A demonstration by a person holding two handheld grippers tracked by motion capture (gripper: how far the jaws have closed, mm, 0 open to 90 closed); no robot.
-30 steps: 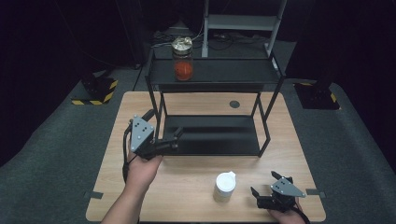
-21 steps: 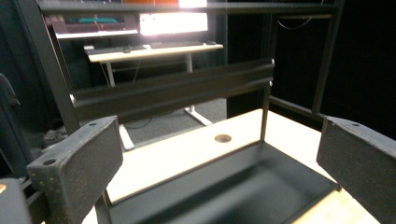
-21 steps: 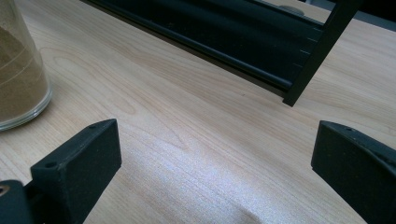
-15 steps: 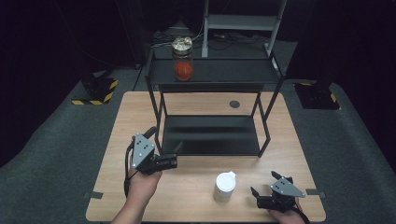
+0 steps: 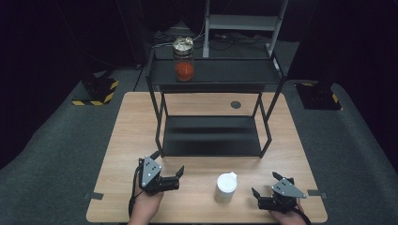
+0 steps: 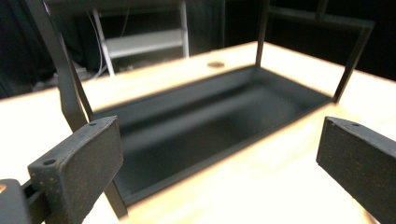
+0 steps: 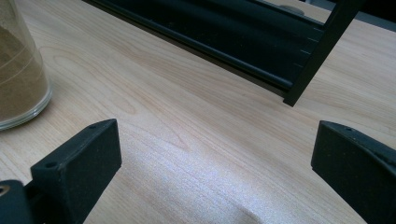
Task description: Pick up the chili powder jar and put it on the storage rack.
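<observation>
My left gripper [image 5: 179, 172] sits low over the near edge of the pale wooden table [image 5: 131, 140] with its jaws spread wide and nothing between them, pointing toward the centre; in its own view the two black pads [image 6: 79, 158] frame the flat black lower tray of the metal shelf rack [image 6: 210, 121], which lies just ahead of it. To that gripper's right, between my two hands, stands the small clear glass jar with a white lid and brownish powder inside [image 5: 225, 187], upright and touched by neither tool. My right gripper [image 5: 257, 196] rests beyond the jar, near the table's front right corner, jaws also wide and empty, aimed back toward the jar; in its view the jar's glass wall [image 7: 21, 70] shows just left of the left pad, so I judge it is lined up to close in from that side. Farther ahead, on the rack's top shelf [image 5: 225, 72], a second glass jar with red contents and a metallic lid [image 5: 183, 58] stands well apart, which suggests the shelf is where jars go.
</observation>
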